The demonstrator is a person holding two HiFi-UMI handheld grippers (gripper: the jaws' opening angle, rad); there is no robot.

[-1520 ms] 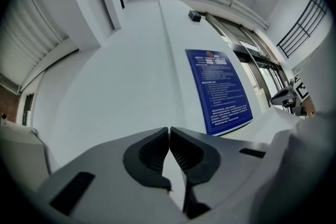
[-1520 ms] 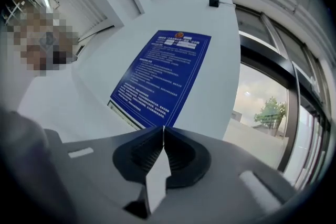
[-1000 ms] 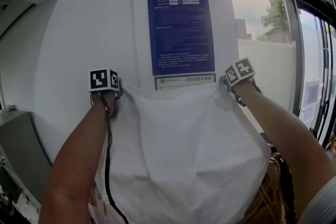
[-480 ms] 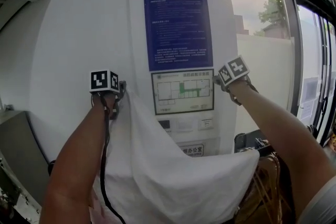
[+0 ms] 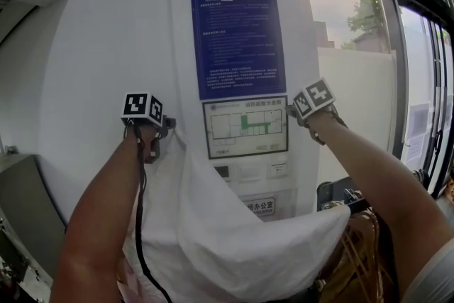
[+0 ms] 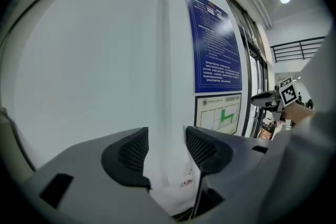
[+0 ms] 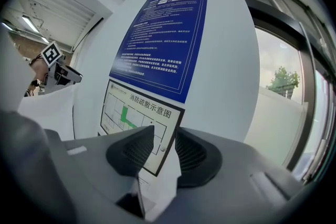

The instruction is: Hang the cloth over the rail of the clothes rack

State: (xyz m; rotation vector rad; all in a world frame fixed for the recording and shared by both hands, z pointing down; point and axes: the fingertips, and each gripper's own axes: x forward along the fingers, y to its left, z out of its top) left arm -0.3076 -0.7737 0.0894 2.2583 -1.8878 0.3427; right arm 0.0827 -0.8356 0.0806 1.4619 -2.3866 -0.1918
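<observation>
The white cloth (image 5: 234, 238) hangs down from beside my left gripper (image 5: 167, 125) and sags to the lower right, where its far end rests on something I cannot make out. In the left gripper view the jaws (image 6: 167, 147) have just been opening and stand apart, with a fold of cloth (image 6: 173, 183) loose between them. My right gripper (image 5: 291, 108) has also just been opening. Its jaws (image 7: 164, 147) are apart, and only a white scrap (image 7: 157, 199) shows low in the gap. No rail is clearly visible.
A white pillar carries a blue notice (image 5: 237, 35) and a floor-plan sign (image 5: 245, 125) right ahead of both grippers. Window glass (image 5: 355, 81) is at the right. Brown rods (image 5: 362, 252) stand at the lower right. A black cable (image 5: 138, 223) runs along the left arm.
A second ago the cloth was stretched between both grippers. Its right corner has left the right gripper and dropped, uncovering the floor-plan sign. The left corner stays by the left gripper.
</observation>
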